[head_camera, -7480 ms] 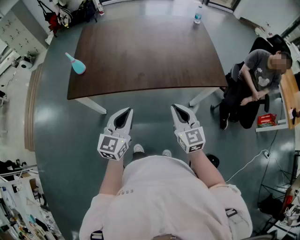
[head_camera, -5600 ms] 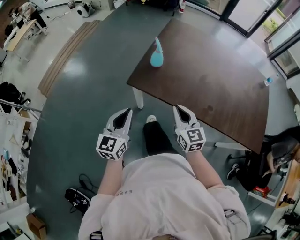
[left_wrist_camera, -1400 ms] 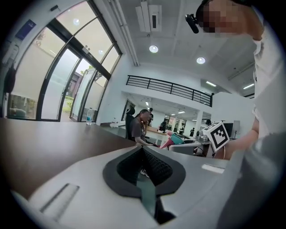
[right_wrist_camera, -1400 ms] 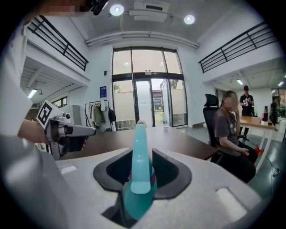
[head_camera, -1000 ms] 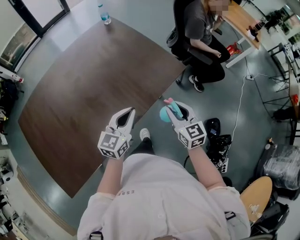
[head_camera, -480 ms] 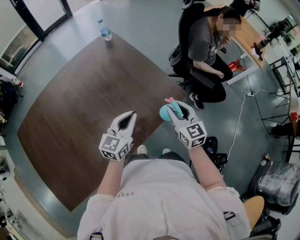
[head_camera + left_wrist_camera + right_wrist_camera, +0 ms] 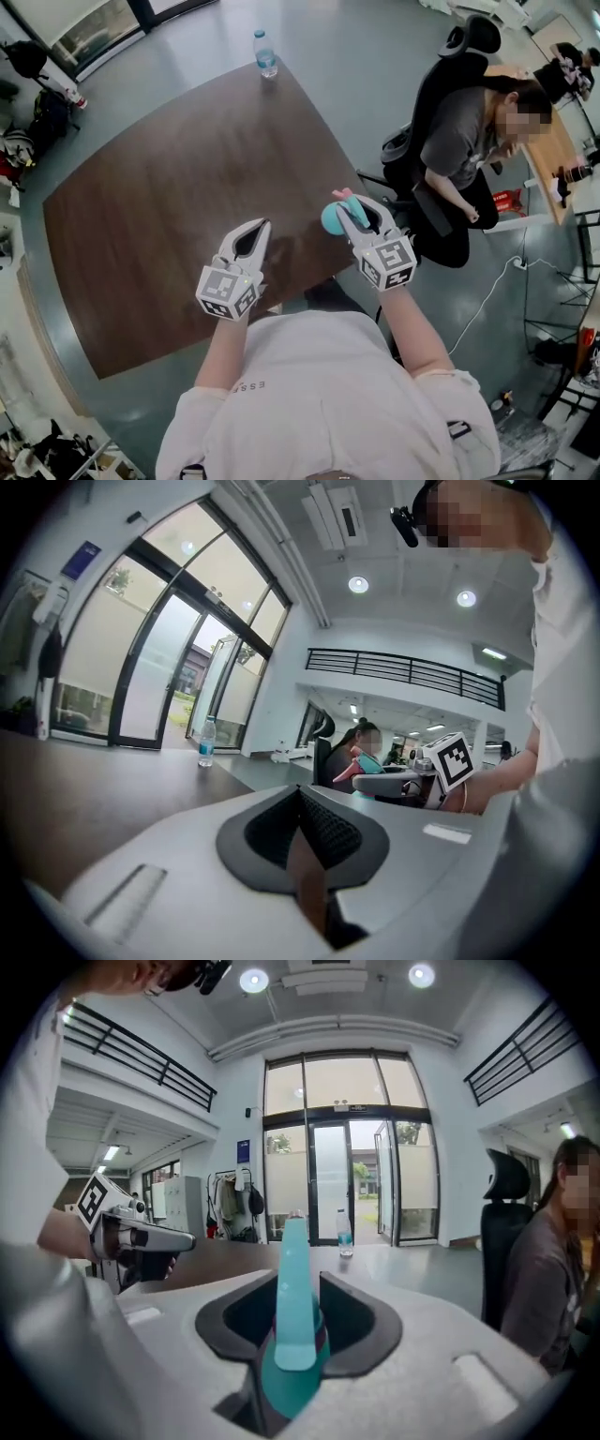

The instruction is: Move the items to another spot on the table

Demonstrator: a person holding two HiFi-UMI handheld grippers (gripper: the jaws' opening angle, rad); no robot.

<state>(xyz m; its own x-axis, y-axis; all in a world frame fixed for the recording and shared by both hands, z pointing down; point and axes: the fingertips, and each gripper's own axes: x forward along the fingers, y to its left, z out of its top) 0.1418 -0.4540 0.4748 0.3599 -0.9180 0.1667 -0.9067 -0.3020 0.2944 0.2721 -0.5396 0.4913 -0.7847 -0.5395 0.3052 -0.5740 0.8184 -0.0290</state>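
Observation:
A teal bulb-shaped bottle (image 7: 331, 217) with a long tapered nozzle and pink tip sits between the jaws of my right gripper (image 7: 349, 208), which is shut on it. It hangs above the right edge of the dark brown table (image 7: 159, 216). In the right gripper view the nozzle of the bottle (image 7: 293, 1241) points straight out between the right gripper's pads (image 7: 298, 1279). My left gripper (image 7: 257, 228) hovers over the table's near part, shut and holding nothing. The left gripper view shows the left gripper's pads (image 7: 300, 797) meeting, with the right gripper (image 7: 398, 782) beside them.
A clear water bottle (image 7: 265, 52) stands at the table's far corner, also seen as a small water bottle (image 7: 345, 1232) ahead of the right gripper. A person (image 7: 464, 155) sits in a black office chair (image 7: 441, 80) just right of the table. Grey floor surrounds the table.
The teal bottle stood on the table at first; now the right gripper holds it. Over the last second both grippers swung from beside the table's corner to above its top.

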